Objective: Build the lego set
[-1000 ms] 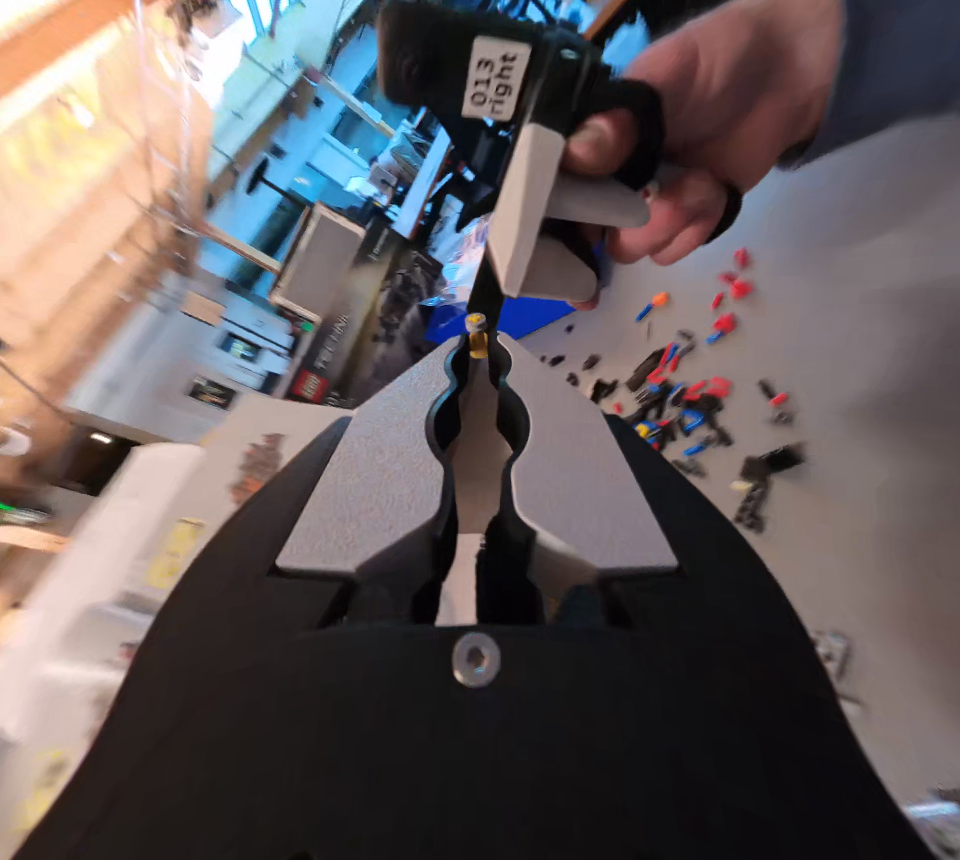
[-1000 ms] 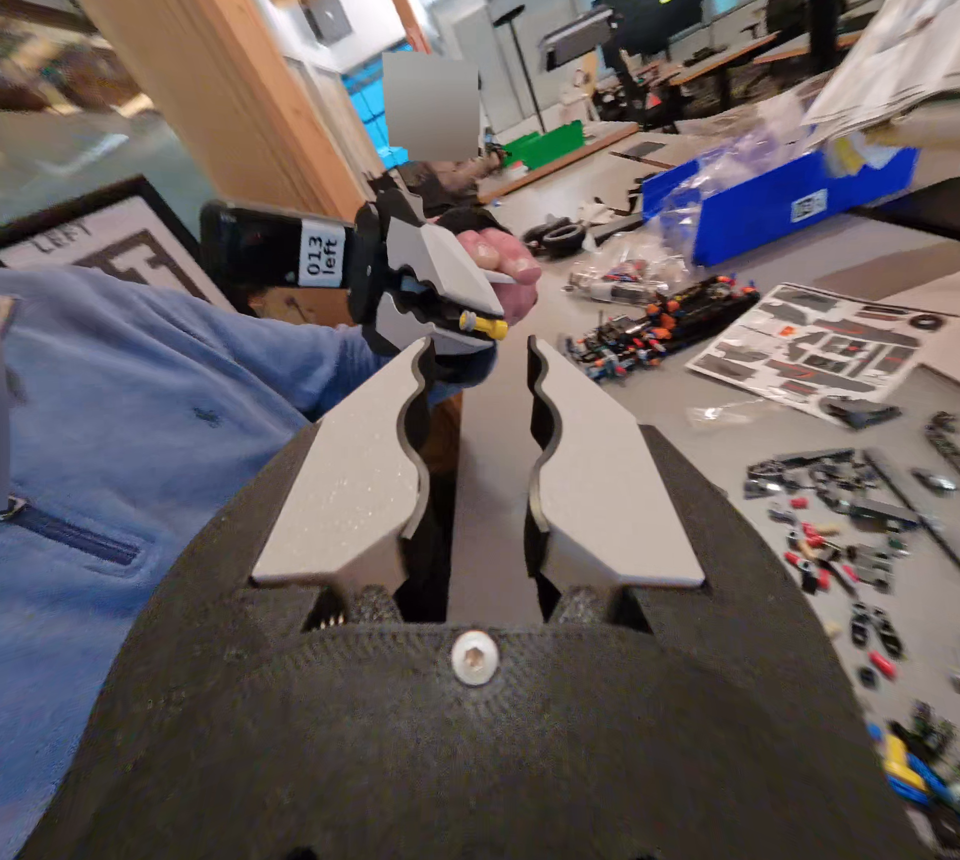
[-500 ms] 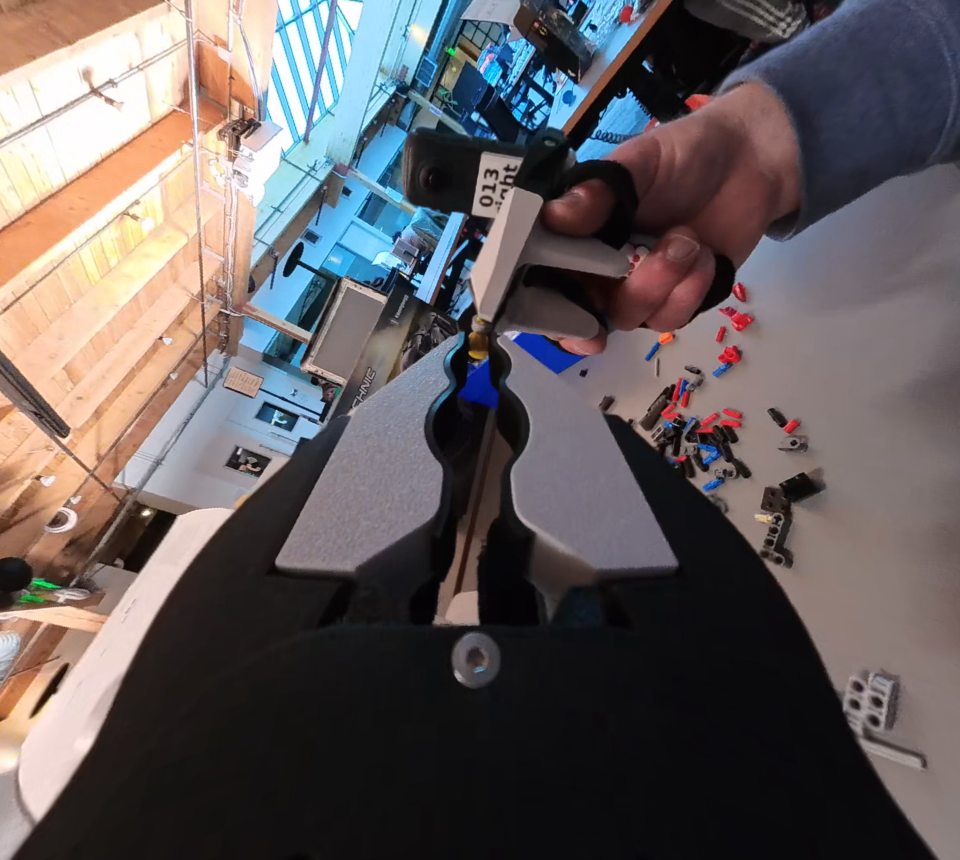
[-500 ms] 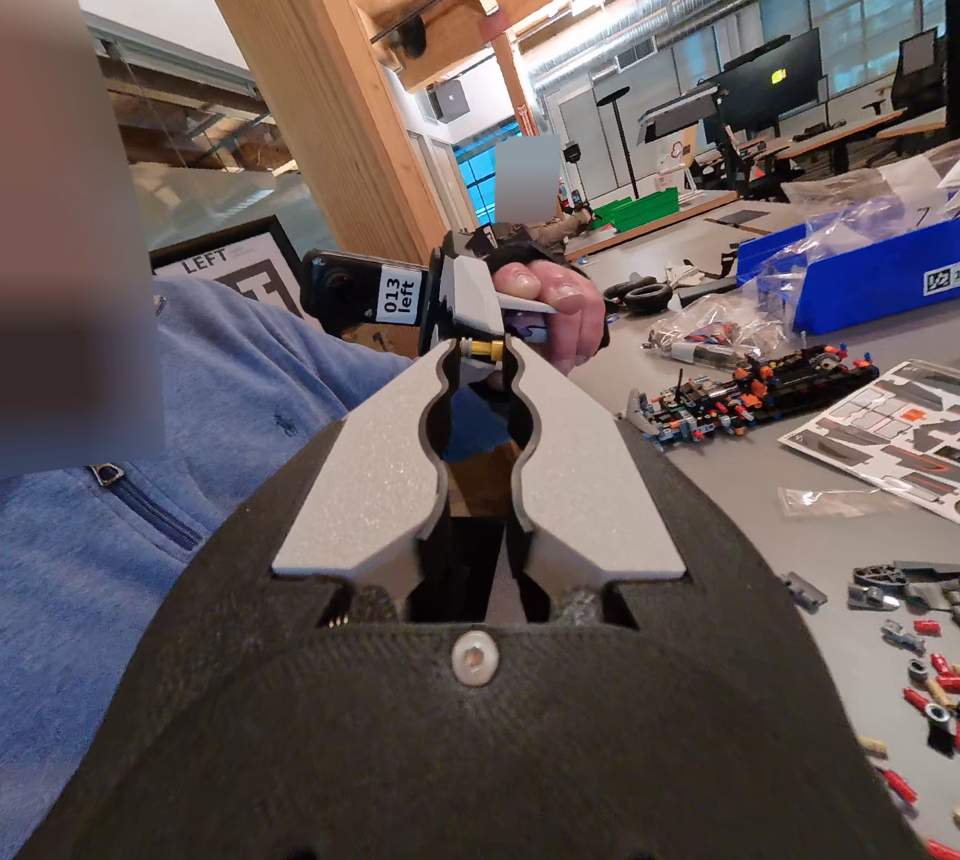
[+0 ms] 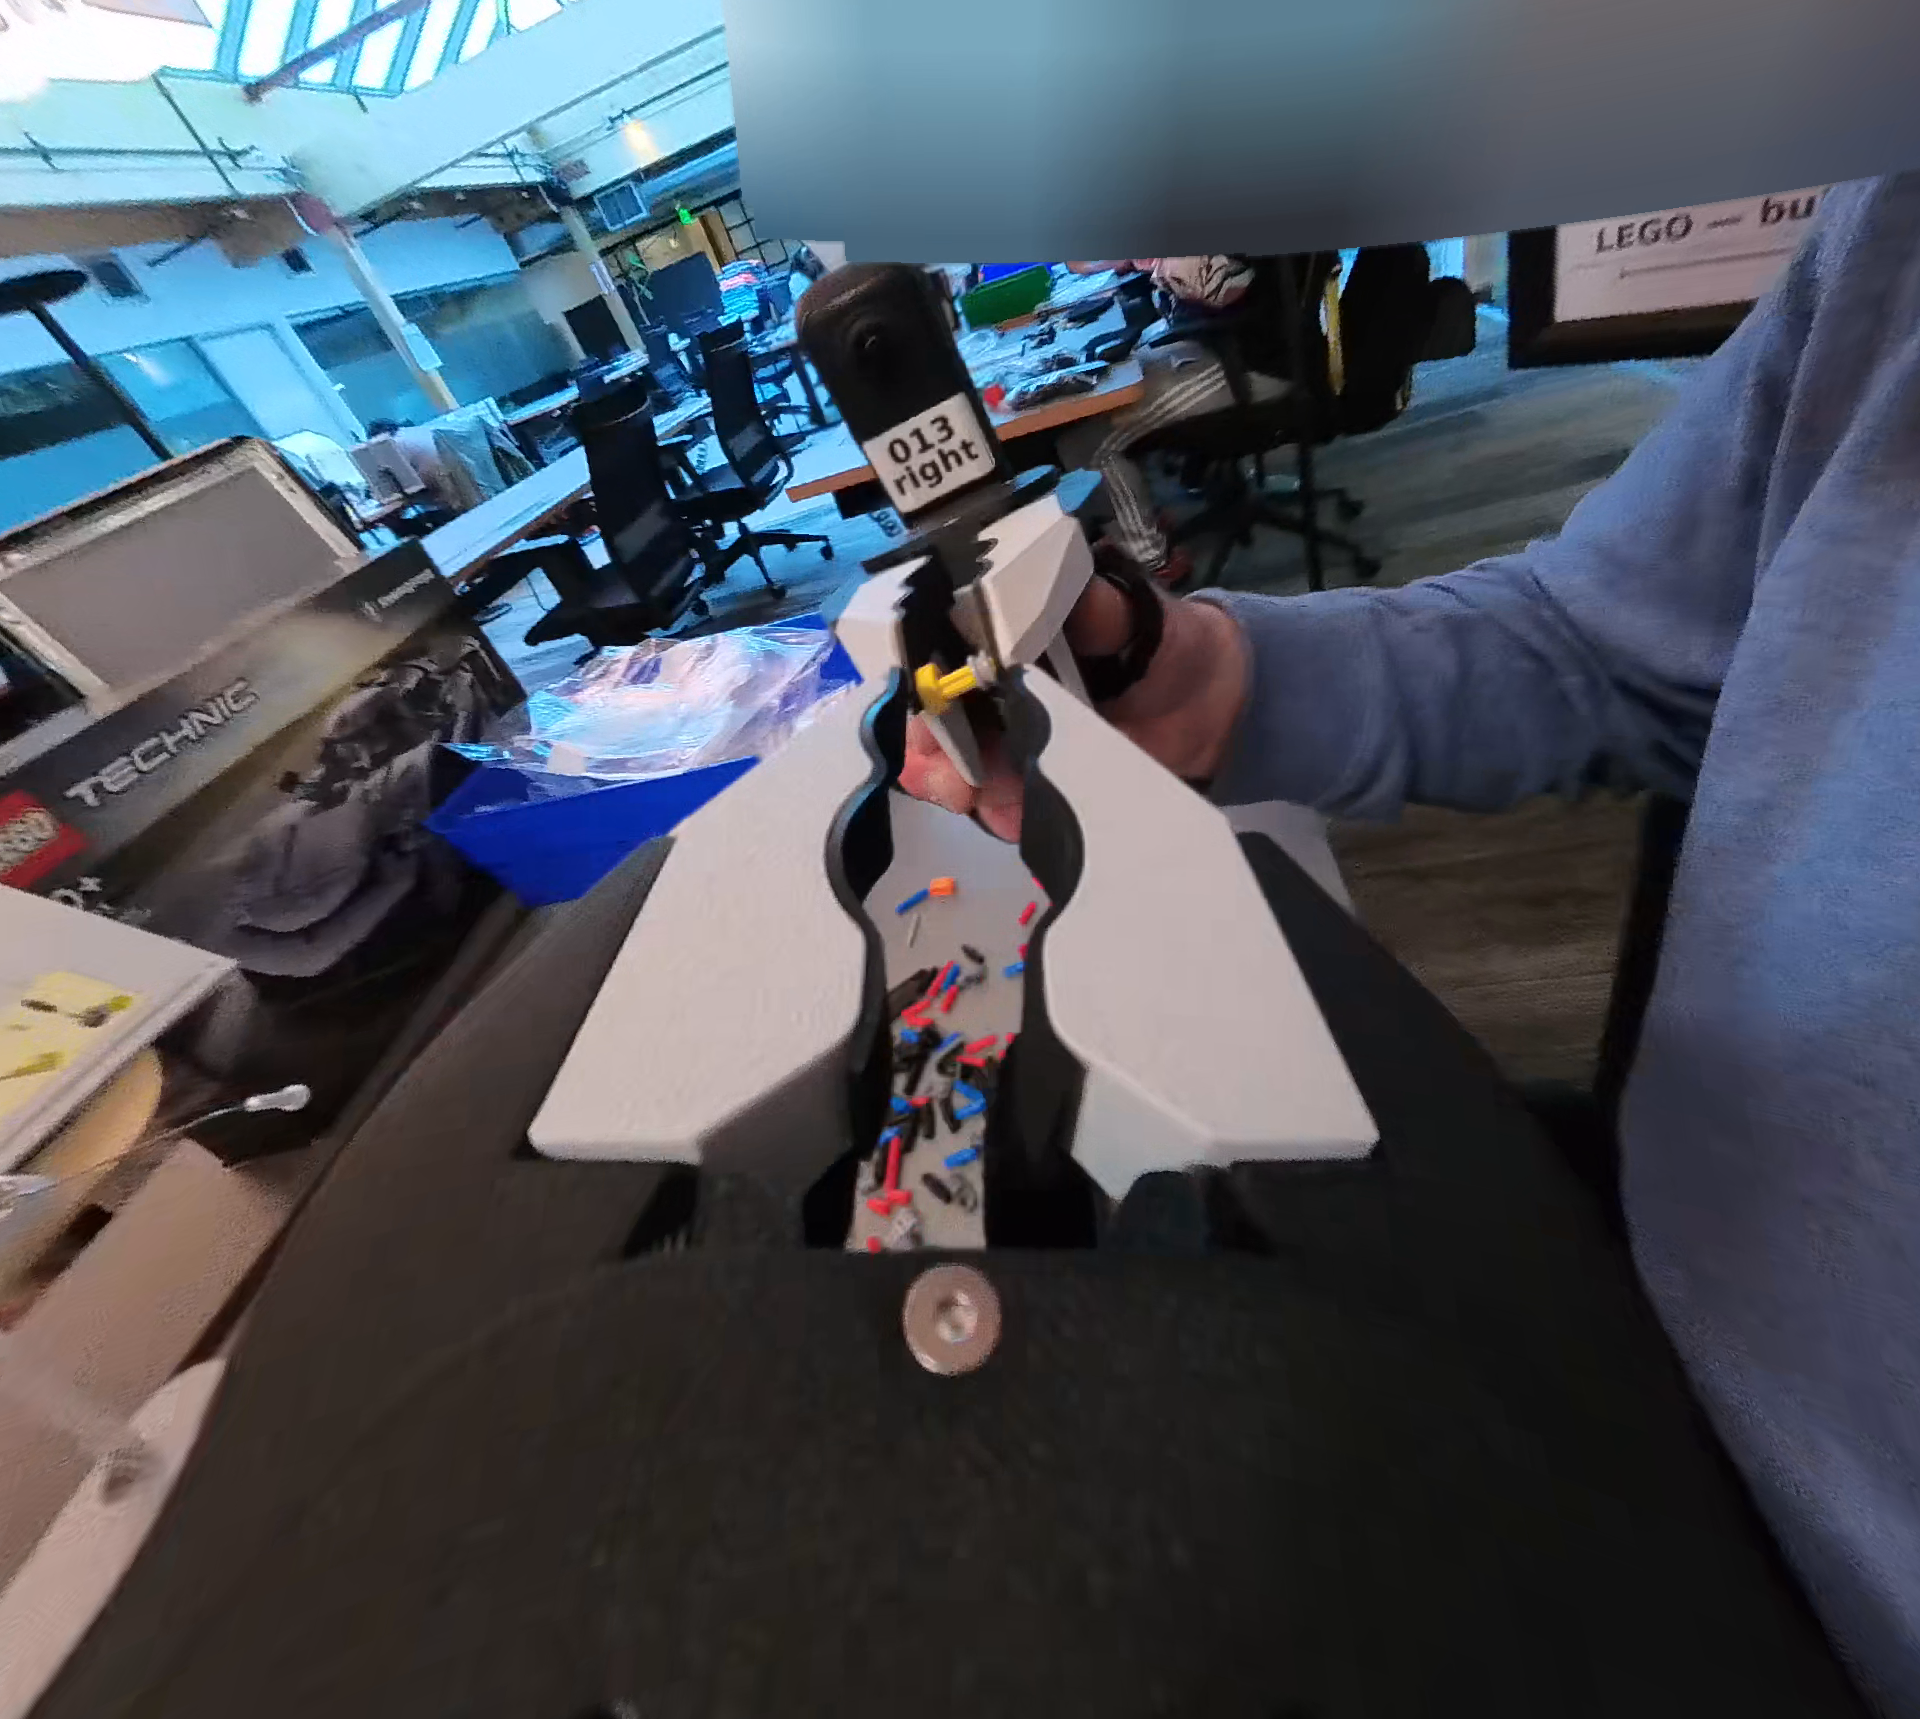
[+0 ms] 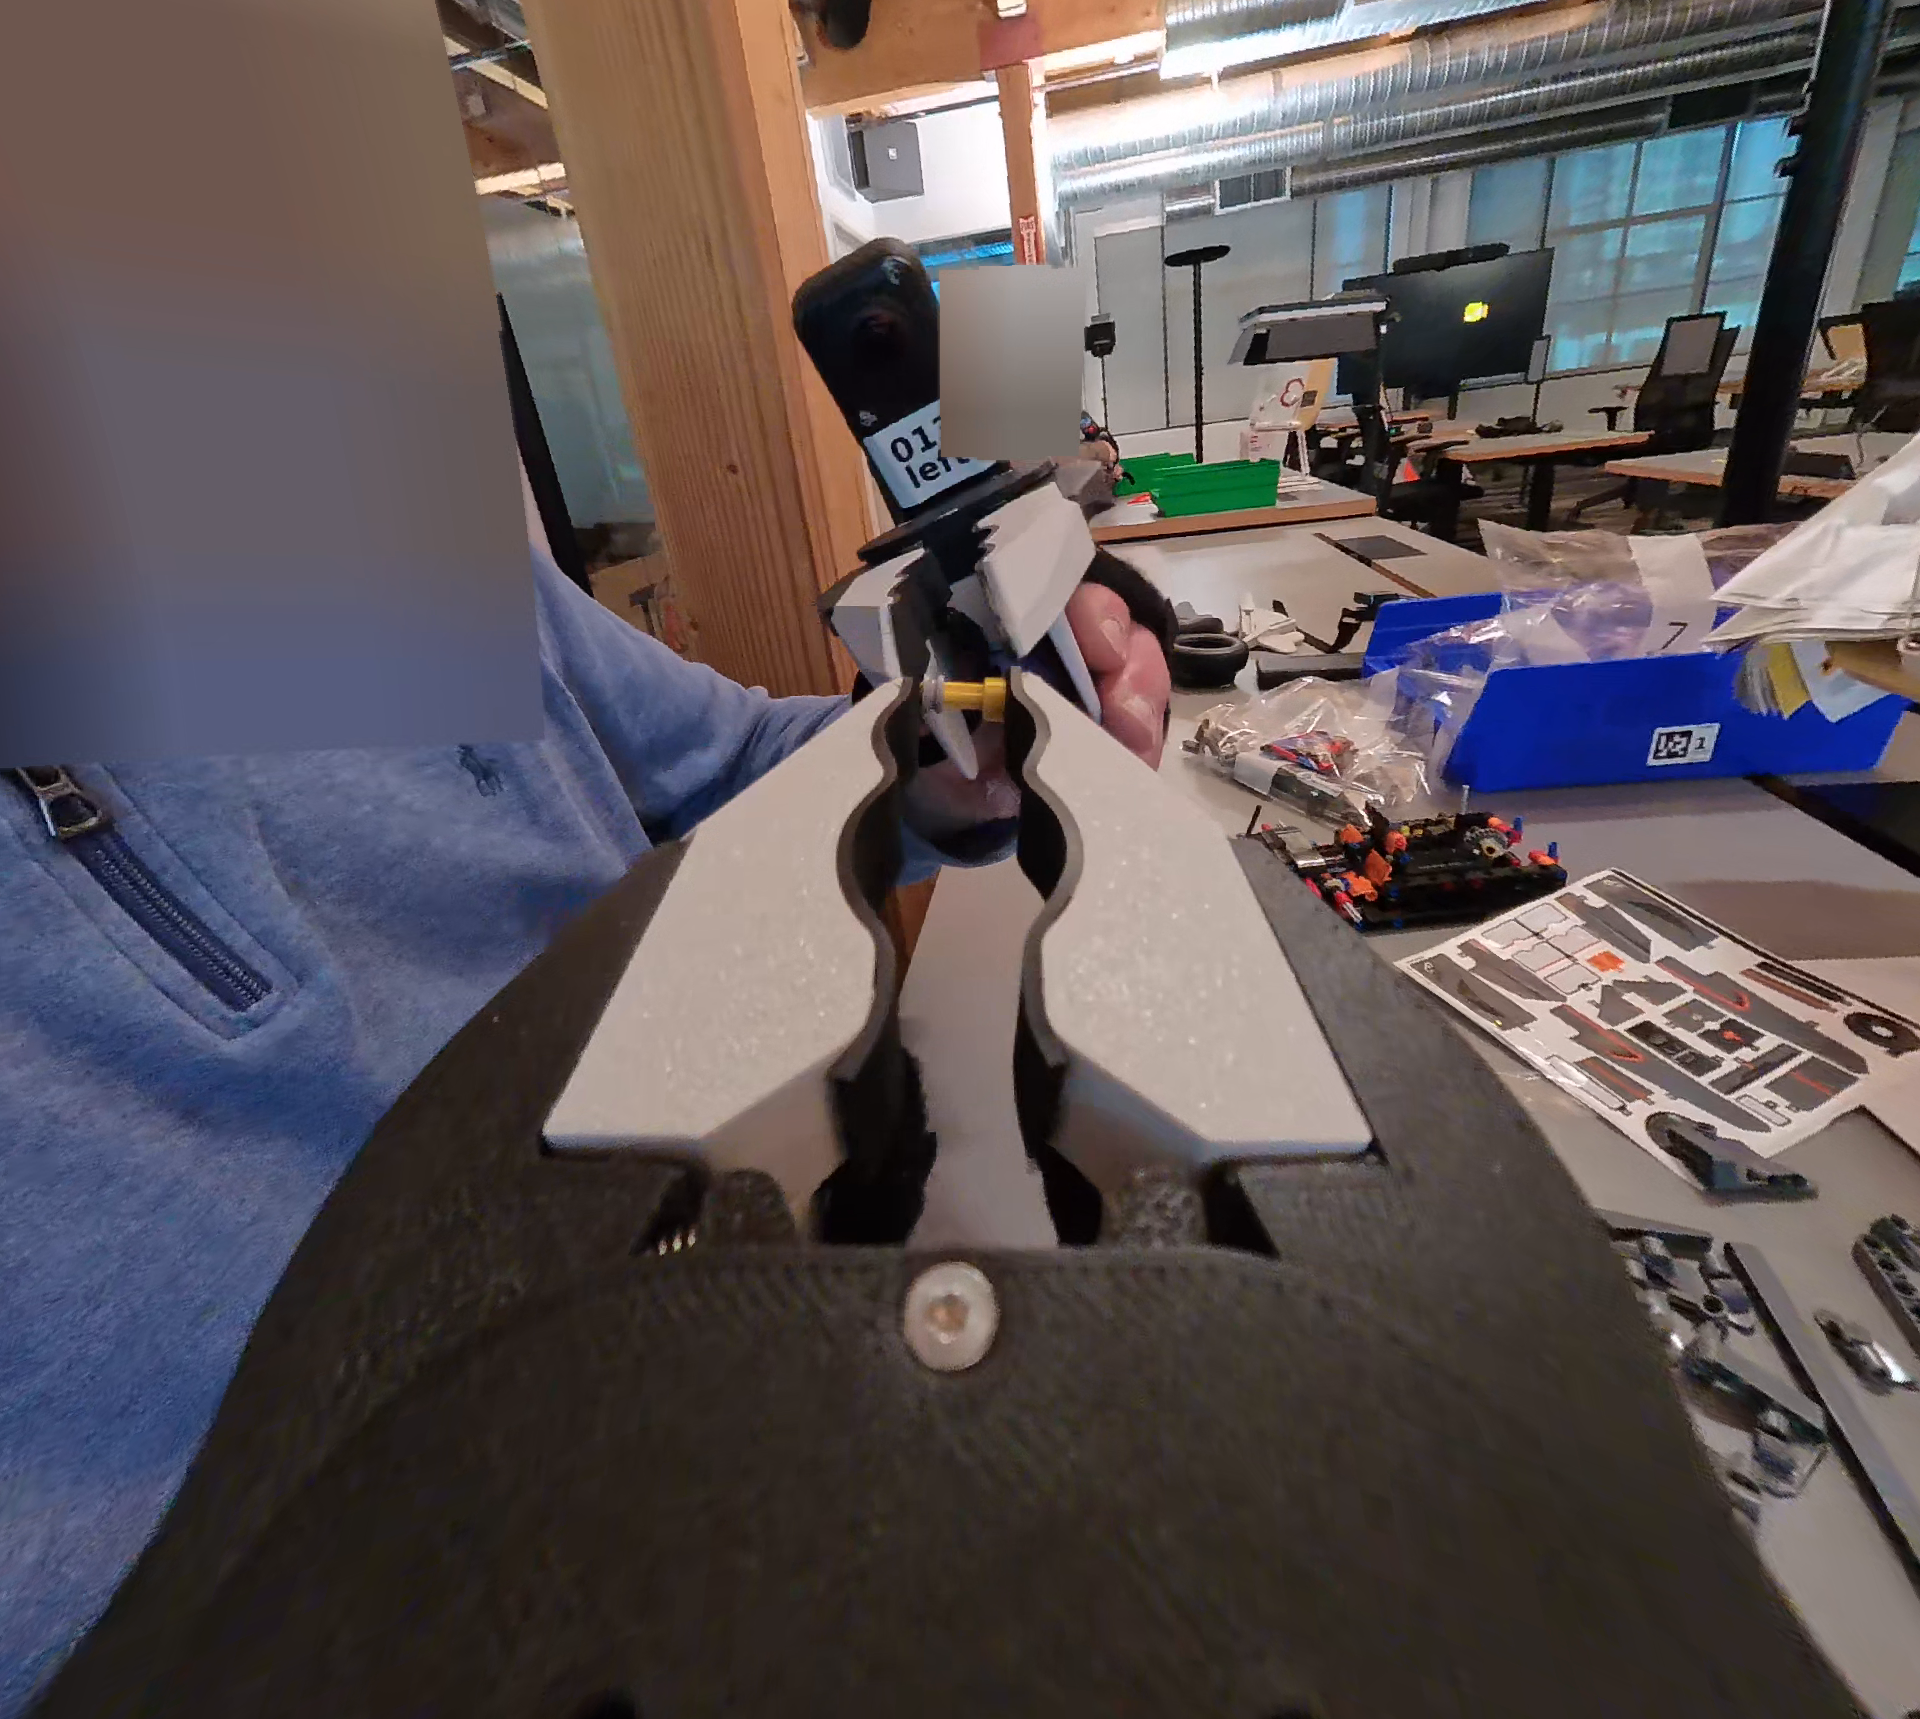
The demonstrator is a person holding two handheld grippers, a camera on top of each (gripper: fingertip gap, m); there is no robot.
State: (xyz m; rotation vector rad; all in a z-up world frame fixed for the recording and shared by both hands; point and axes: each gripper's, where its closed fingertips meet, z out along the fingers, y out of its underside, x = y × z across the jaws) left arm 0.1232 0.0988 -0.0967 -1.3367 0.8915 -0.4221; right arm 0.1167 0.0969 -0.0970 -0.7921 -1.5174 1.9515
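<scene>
Both grippers are held up in the air, tip to tip, facing each other. A small yellow pin (image 6: pixel 977 693) with a pale end lies crosswise between the tips of my right gripper (image 6: pixel 956 695), which is shut on it. The pin also shows in the left wrist view (image 5: pixel 938 685). My left gripper (image 5: pixel 954 698) is open around the same spot, with a gap beside the pin. A hand holds each gripper. The left gripper shows in the right wrist view (image 6: pixel 987 708), and the right gripper in the left wrist view (image 5: pixel 987 693).
Loose small pieces (image 5: pixel 935 1067) lie on the grey table below. A partly built black chassis (image 6: pixel 1423 859), a sticker sheet (image 6: pixel 1683 1025), a bag of parts (image 6: pixel 1299 744) and a blue bin (image 6: pixel 1621 713) stand to the right. A set box (image 5: pixel 208 765) is at the left. The person's blue sleeve (image 5: pixel 1558 661) is close. Less than 4 cm separates the two grippers' tips.
The right gripper has closed on the yellow pin and the left gripper's jaws have opened. Both grippers have swung upright and now face each other.
</scene>
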